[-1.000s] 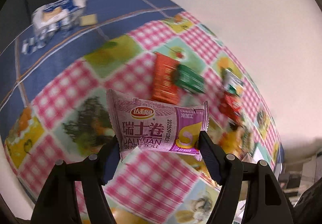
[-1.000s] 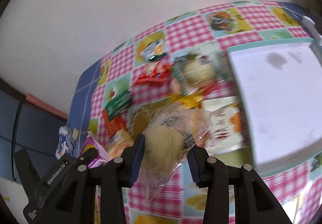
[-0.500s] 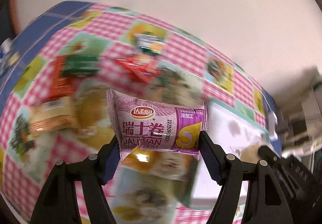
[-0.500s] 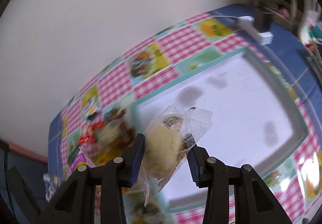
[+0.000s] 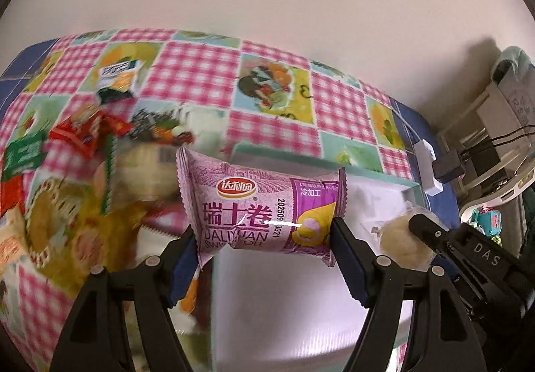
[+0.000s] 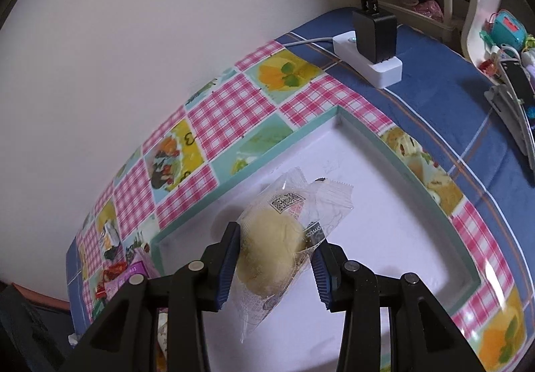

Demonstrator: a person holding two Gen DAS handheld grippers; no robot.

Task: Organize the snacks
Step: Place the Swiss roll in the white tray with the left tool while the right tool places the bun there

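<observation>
Crosswise, the left tool (image 5: 262, 240) grips the purple roll packet (image 5: 259, 210) endwise; right tool (image 6: 276, 260) clamps the bun (image 6: 272, 243).

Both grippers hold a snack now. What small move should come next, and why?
Probably lower the right gripper and release its clear-wrapped bun into the white tray. The bun already hangs over the tray floor, while the left gripper holds the purple Swiss roll pack nearer the tray's edge.

Snack pile (image 5: 83, 191) left of the tray smeared by blur, labels unreadable. Tray (image 6: 394, 151) cut off at the bottom edge, partly hidden behind the bun (image 6: 267, 248).
</observation>
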